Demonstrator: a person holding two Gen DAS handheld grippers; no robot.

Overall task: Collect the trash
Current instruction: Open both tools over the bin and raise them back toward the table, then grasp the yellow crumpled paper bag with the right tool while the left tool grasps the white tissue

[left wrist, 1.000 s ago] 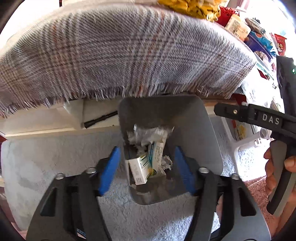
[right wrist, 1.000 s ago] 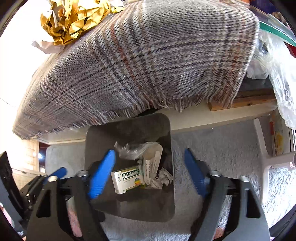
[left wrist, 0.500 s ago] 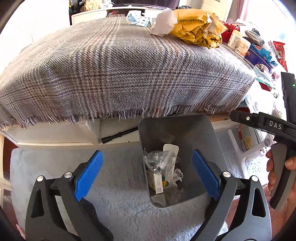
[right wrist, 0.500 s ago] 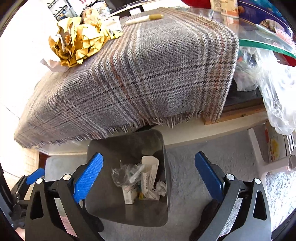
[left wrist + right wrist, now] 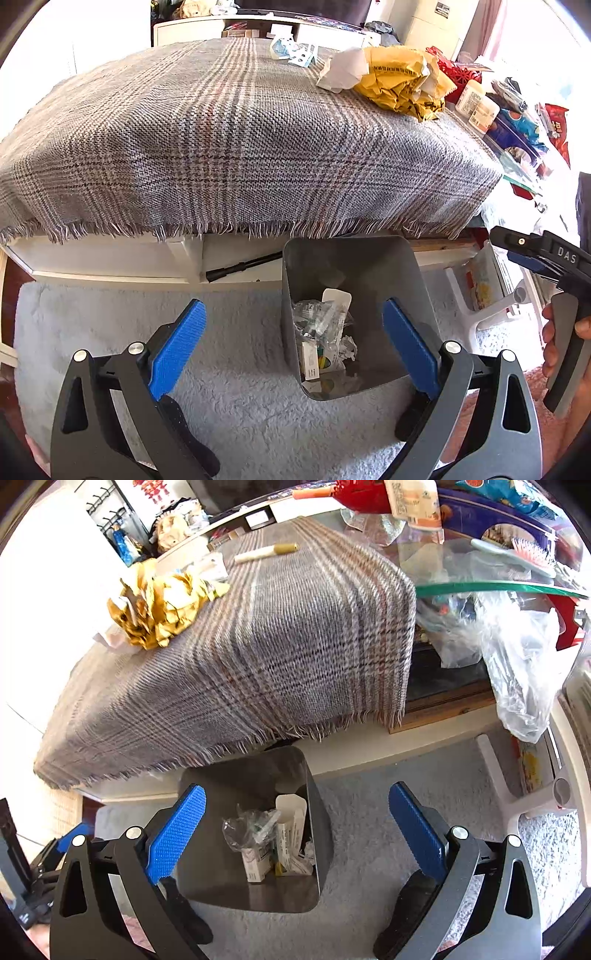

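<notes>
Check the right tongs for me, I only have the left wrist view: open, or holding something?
Observer: The right tongs are open and empty, with the grey bin in front of them.
Operator: Anything on the cloth besides the yellow wrapper?
Observer: Yes, a white marker with a gold cap lies on the plaid cloth, beyond the crumpled yellow wrapper.
Operator: What's right of the cloth?
Observer: A clear plastic bag hangs down below the green-edged glass top.
</notes>
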